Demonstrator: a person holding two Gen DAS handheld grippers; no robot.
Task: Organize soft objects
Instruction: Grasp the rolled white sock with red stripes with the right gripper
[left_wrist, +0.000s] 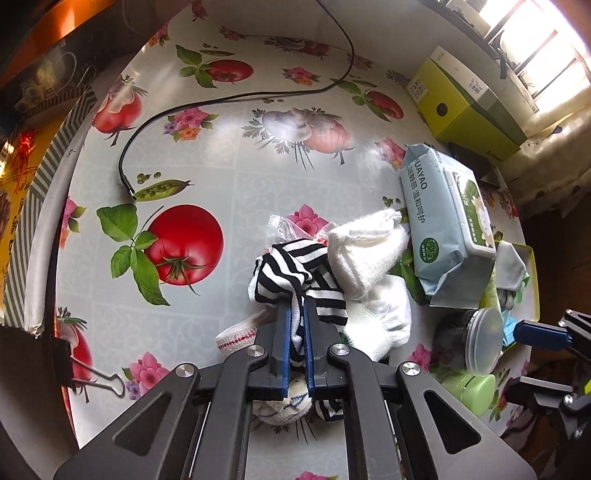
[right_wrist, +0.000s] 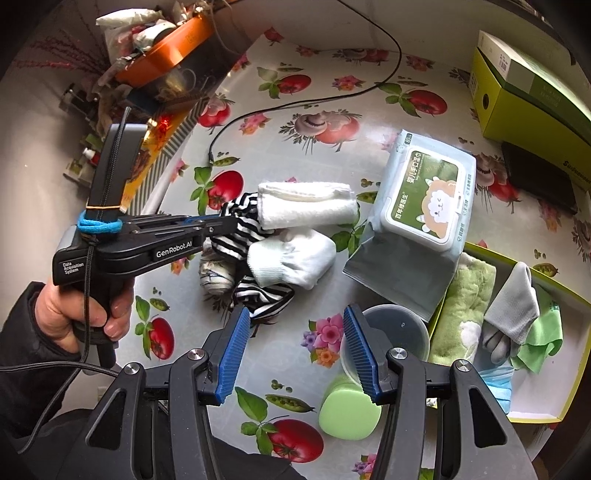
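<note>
My left gripper (left_wrist: 297, 306) is shut on a black-and-white striped sock (left_wrist: 295, 273), which lies in a pile on the flowered table. It also shows in the right wrist view (right_wrist: 236, 236), with the left gripper (right_wrist: 231, 221) pinching it from the left. A rolled white towel (right_wrist: 306, 205) and a white sock (right_wrist: 291, 260) touch the striped sock. A cream sock with blue marks (right_wrist: 216, 271) lies under the pile. My right gripper (right_wrist: 293, 325) is open and empty, hovering in front of the pile.
A green-rimmed box (right_wrist: 565, 295) at the right holds a green towel (right_wrist: 463, 310), grey glove (right_wrist: 513, 314) and green cloth. A wipes pack (right_wrist: 417, 206), grey plastic tub (right_wrist: 399, 332), green cup (right_wrist: 349, 410), black cable (left_wrist: 236, 98) and green carton (left_wrist: 461, 103) lie around.
</note>
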